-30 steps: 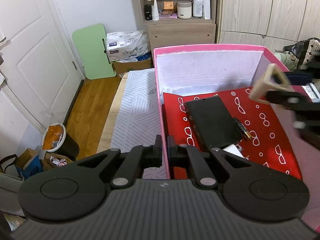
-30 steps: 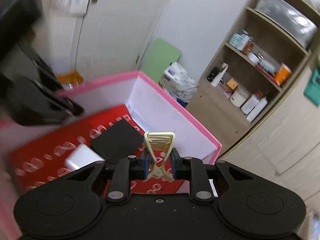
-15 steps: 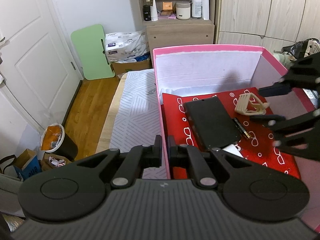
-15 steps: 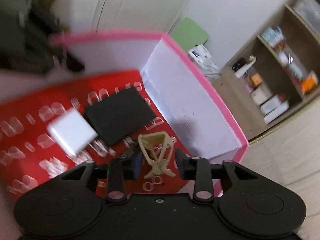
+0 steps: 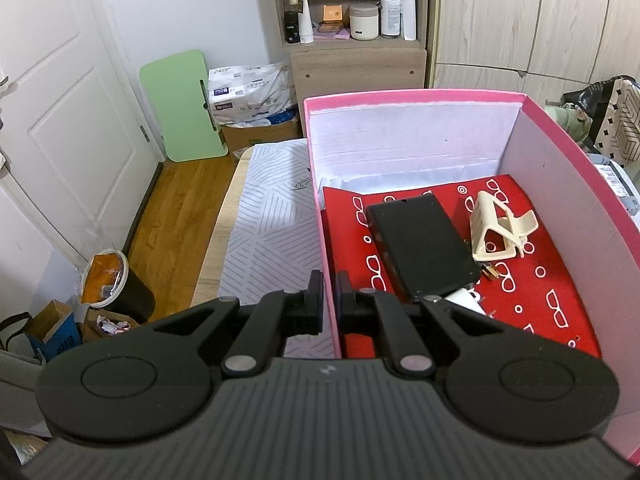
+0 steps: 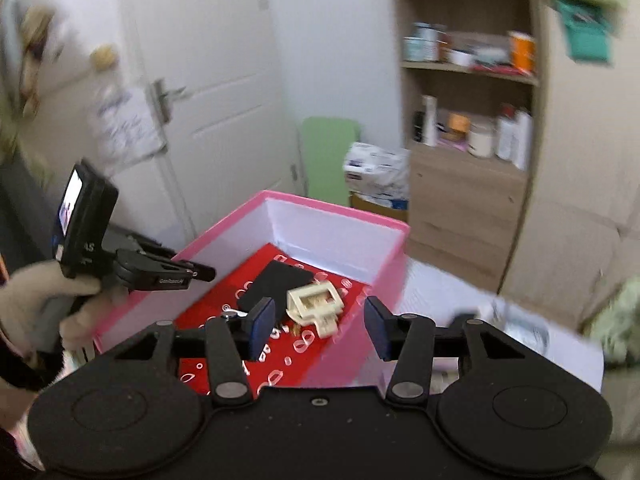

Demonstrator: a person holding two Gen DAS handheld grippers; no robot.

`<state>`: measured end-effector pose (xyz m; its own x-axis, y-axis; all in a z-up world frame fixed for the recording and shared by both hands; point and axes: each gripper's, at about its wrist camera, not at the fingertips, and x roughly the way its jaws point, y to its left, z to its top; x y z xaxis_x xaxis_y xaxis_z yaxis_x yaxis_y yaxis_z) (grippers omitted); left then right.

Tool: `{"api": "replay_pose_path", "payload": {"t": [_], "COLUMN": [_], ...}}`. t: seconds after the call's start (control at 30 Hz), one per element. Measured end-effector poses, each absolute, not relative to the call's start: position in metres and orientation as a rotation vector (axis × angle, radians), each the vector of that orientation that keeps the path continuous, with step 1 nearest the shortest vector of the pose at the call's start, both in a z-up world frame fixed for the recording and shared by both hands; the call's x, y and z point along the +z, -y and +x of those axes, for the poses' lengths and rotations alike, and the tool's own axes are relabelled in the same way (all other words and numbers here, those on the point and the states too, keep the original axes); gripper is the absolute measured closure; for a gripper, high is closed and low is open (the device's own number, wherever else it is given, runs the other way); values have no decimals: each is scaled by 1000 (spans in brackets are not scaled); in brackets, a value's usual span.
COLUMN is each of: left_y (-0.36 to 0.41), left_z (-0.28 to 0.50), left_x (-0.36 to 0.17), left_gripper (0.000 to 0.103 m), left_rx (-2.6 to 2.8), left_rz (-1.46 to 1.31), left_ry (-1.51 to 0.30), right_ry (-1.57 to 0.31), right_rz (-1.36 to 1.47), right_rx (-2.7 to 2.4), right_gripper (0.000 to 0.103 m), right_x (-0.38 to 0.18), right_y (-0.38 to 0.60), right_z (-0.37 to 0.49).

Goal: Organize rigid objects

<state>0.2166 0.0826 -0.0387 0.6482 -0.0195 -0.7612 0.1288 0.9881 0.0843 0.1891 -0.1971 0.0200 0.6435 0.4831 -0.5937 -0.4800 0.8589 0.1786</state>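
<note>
One pink box (image 5: 568,184) lined with one red patterned cloth (image 5: 532,280), holding one cream hair claw clip (image 5: 496,226), one black flat case (image 5: 420,248), one white block (image 5: 466,300) partly hidden, and one small brass-tipped item (image 5: 489,272). Two handheld grippers: left gripper (image 5: 329,300), right gripper (image 6: 318,326). One green board (image 5: 182,106), one bin (image 5: 116,284).
</note>
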Motion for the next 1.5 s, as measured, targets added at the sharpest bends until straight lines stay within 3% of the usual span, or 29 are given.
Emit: {"api": "replay_pose_path", "payload": {"t": [0.3,0.5,0.87,1.03,1.13,1.23,1.3,1.5], "left_y": [-77,-77,-73,-71,-71,-73,-76,-81], "left_z": [211,211,210,212,213,213,215,217], "left_x": [-36,-36,-36,-37,-37,-37,-37,-39], "left_gripper": [97,97,96,96,96,96,96,96], "left_rx": [-75,-70,-66,-55,-53,-51,-69,-76], "left_rz": [183,195,236,251,254,233,211,173], "left_ry": [-823,-819,-828,-837,-843,-842,-852,-870], "right_ry": [-806,-830,-908,-942,-900,-885,-883,-871], "right_rz": [161,109,-178,-133,-113,-117,-113,7], "right_rx": [485,438,309,356,399,401,385,357], "right_gripper": [45,37,33,30,23,26,48,48], "right_x": [-8,-25,-93,-117,-123,-123,-121,-119], "right_y": [240,260,306,319,318,314,313,318], "right_z": [170,162,184,213,215,214,213,205]}}
